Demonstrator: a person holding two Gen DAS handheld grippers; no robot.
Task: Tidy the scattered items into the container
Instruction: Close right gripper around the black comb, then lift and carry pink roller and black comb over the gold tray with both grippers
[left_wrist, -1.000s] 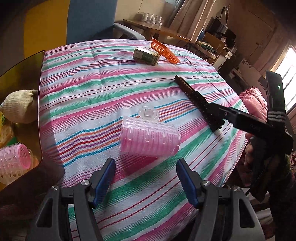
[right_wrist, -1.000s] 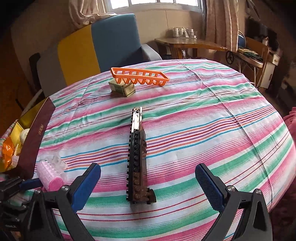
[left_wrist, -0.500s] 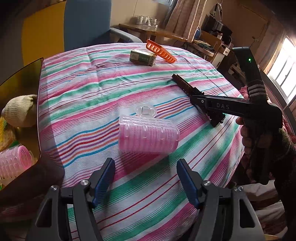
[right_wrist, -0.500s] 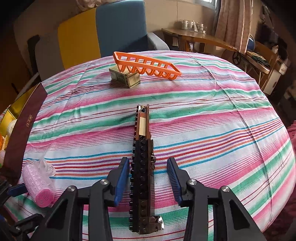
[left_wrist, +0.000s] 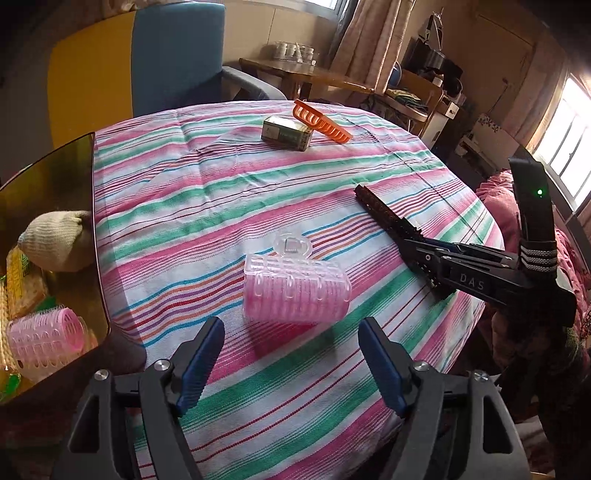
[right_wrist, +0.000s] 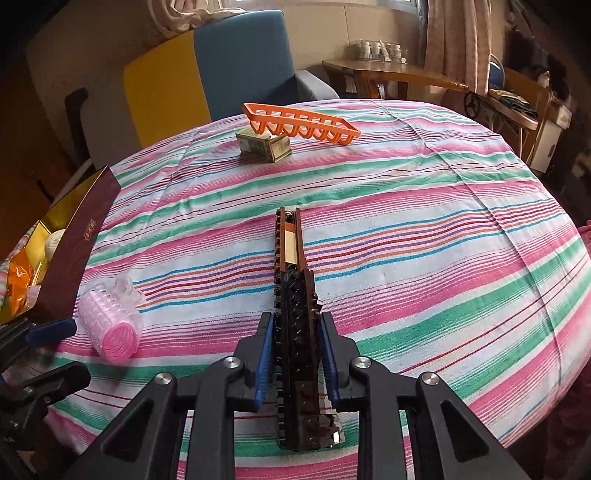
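Partway along: pink hair roller (left_wrist: 40, 334) and cream pouch (left_wrist: 55, 240) already inside gold-lined box (left_wrist: 48, 181), left of frame. Right gripper (right_wrist: 297, 354) clamped on long brown brick strip (right_wrist: 291, 291), centre. Left gripper (left_wrist: 291, 354) gaping before clear-clipped pink roller (left_wrist: 295, 295). Green carton (left_wrist: 286, 133) and orange rack (left_wrist: 321, 120) left, top.

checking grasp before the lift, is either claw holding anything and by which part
The right claw is shut on the brick strip, pinching its long sides near the dark end closest to the camera. The left claw is open and holds nothing.
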